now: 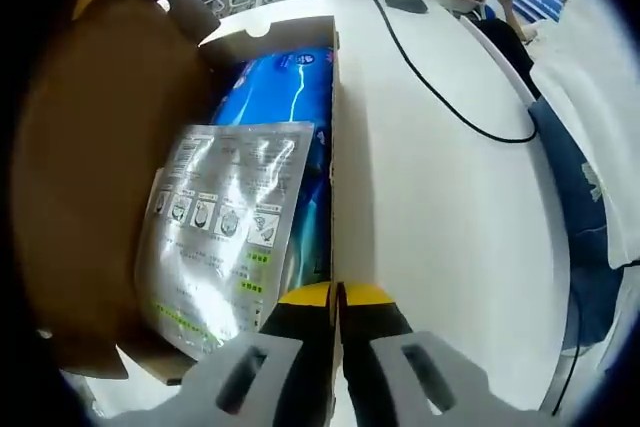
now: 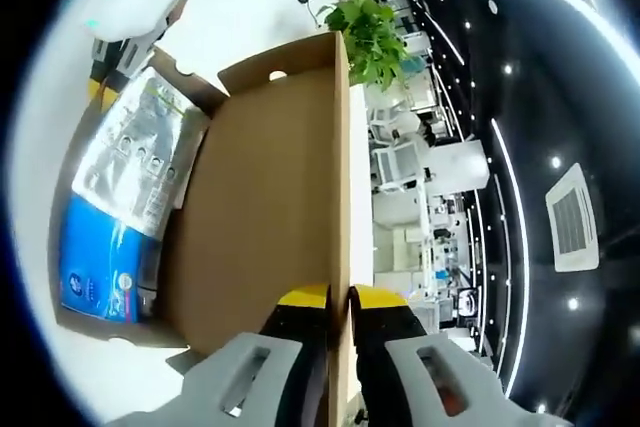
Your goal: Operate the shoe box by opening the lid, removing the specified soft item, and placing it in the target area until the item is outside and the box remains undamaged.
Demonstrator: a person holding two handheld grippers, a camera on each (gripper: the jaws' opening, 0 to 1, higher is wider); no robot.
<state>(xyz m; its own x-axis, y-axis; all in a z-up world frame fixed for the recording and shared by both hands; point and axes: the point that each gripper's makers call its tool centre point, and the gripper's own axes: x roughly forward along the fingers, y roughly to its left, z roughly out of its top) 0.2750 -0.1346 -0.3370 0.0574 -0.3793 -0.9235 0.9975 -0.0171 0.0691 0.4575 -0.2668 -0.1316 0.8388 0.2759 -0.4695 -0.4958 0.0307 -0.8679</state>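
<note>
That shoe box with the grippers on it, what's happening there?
A person is working a shoe box with two hand-held grippers. The left gripper is clamped on the box's side wall, and the right gripper is clamped on the edge of the lid, holding it open. Inside lie a silver pouch on top of a blue packet. Nothing has been taken out yet.
</note>
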